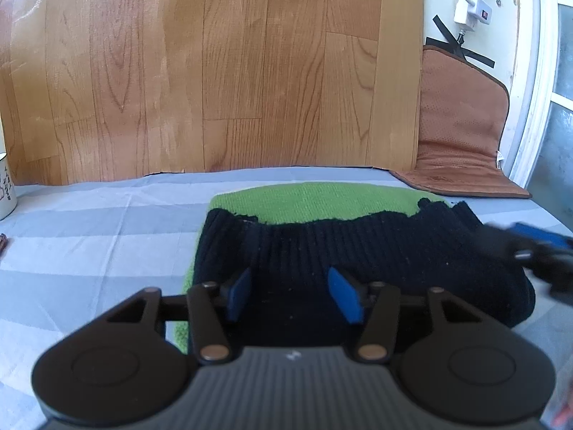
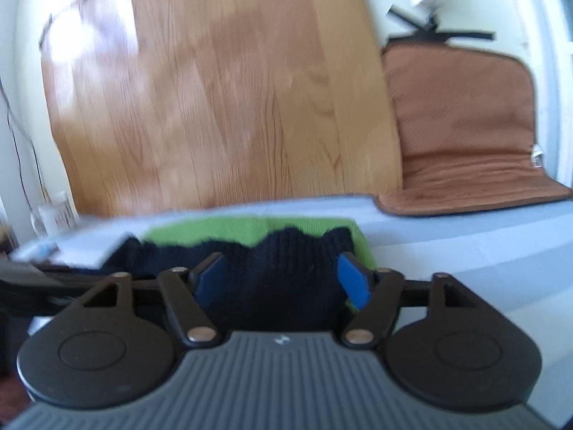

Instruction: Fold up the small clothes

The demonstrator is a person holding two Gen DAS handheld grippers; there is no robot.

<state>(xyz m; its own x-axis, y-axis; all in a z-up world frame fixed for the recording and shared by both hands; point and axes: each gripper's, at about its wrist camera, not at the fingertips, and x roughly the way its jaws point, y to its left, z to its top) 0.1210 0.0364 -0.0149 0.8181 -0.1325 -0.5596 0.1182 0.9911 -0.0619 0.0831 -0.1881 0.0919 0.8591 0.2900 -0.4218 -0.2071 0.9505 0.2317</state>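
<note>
Over black-green knit (image 1: 322,251), 2 seemingly spread grippers (image 1: 292,292) (image 2: 283,279).

Left gripper (image 1: 292,294) and right gripper (image 2: 283,279) both have jaws spread apart.

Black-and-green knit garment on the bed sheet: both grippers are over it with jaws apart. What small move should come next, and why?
Probably lower both grippers and close on the near black edge. The left gripper and right gripper both stand open over the black ribbed part of the knit garment, gripping nothing, while its green part lies beyond on the checked sheet.
</note>
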